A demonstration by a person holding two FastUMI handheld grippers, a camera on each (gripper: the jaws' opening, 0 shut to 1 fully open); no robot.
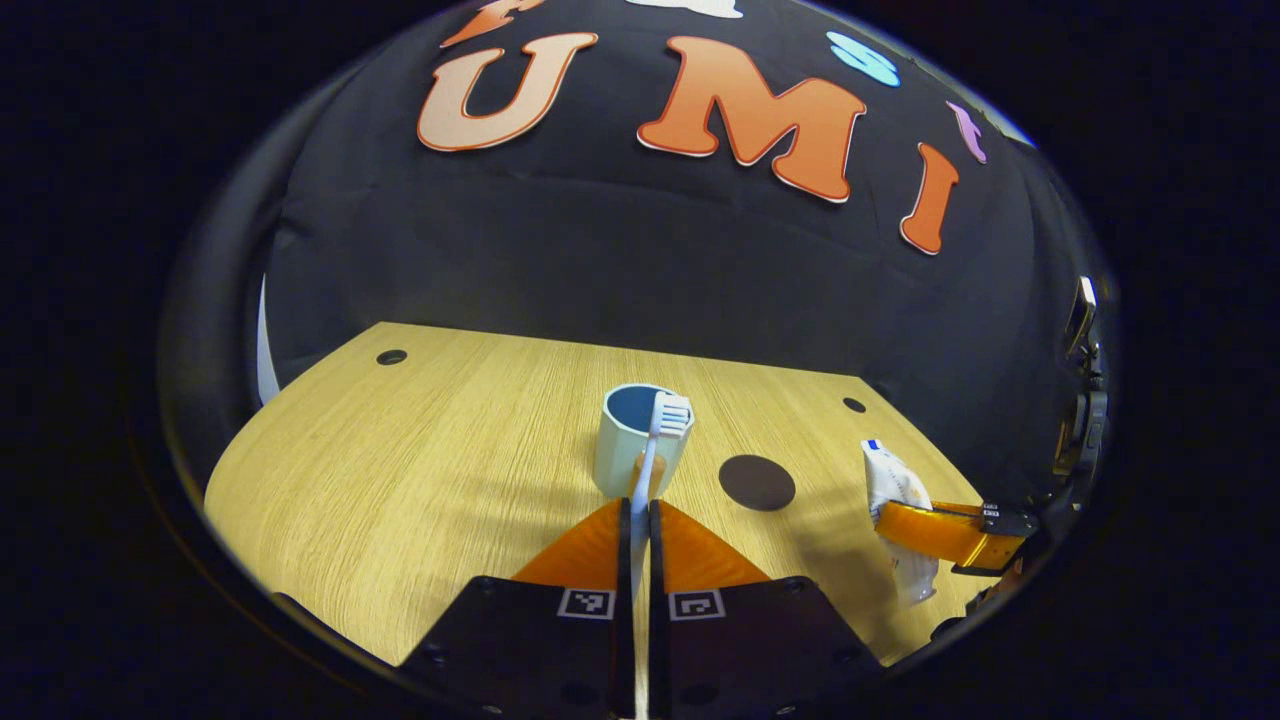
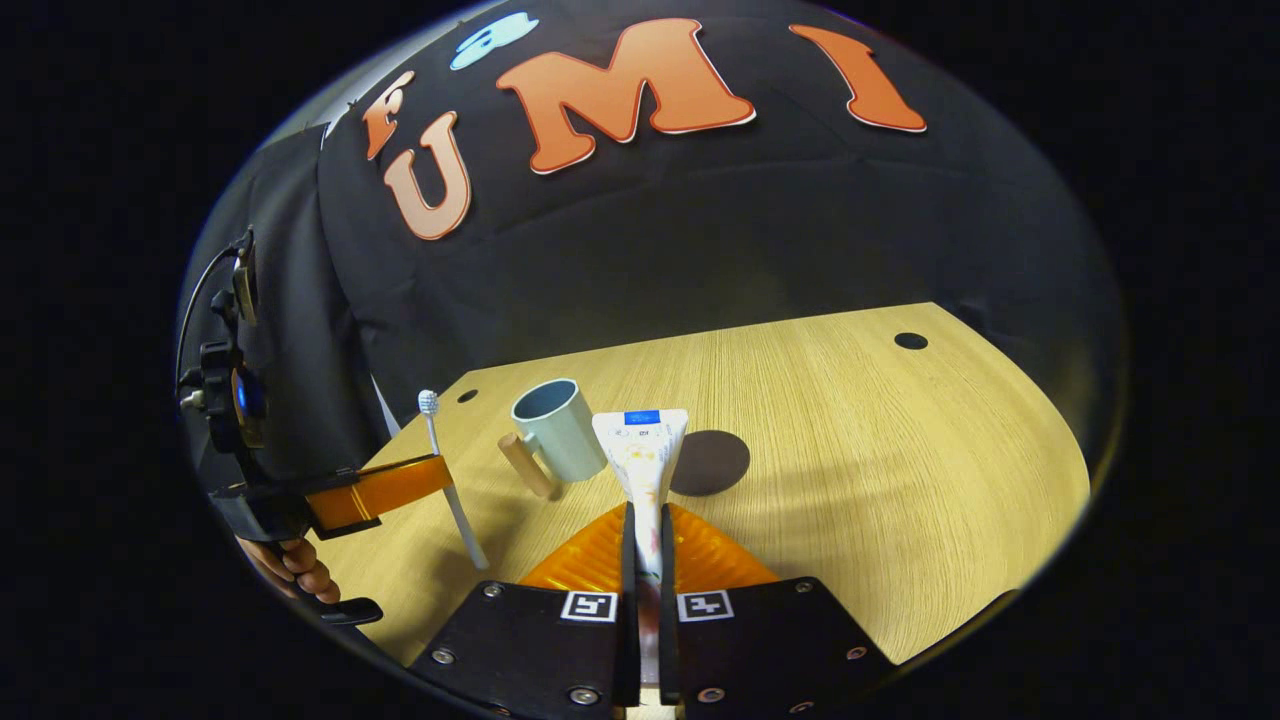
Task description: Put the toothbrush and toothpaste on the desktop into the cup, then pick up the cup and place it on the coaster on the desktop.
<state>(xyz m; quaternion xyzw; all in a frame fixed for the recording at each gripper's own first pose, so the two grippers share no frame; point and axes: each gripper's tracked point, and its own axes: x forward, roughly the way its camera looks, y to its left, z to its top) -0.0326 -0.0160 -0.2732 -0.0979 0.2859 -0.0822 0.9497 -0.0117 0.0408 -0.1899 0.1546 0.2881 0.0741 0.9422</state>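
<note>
Two grippers are each loaded and held above the counter, so the picking-up is done and the loading of the cup is the step in hand. The left gripper is closed tight on the toothbrush, which stands roughly upright between its fingers, bristle head uppermost and lined up in front of the cup. The right gripper is clamped on the toothpaste, the tube pinched near its lower part and rising with its flat crimped end at the top.

The cup stands upright near the middle of the counter, toward the far edge, its wooden handle pointing toward the near edge; nothing sits inside it as far as the left gripper view shows. The dark round coaster lies just beside the cup, on its right, bare.

Next, I judge, each item must be carried over the cup's mouth, tipped or lowered inside the rim and let go, one at a time, so the grippers do not crowd each other or knock the cup. Only then can the cup be lifted across to the coaster.
</note>
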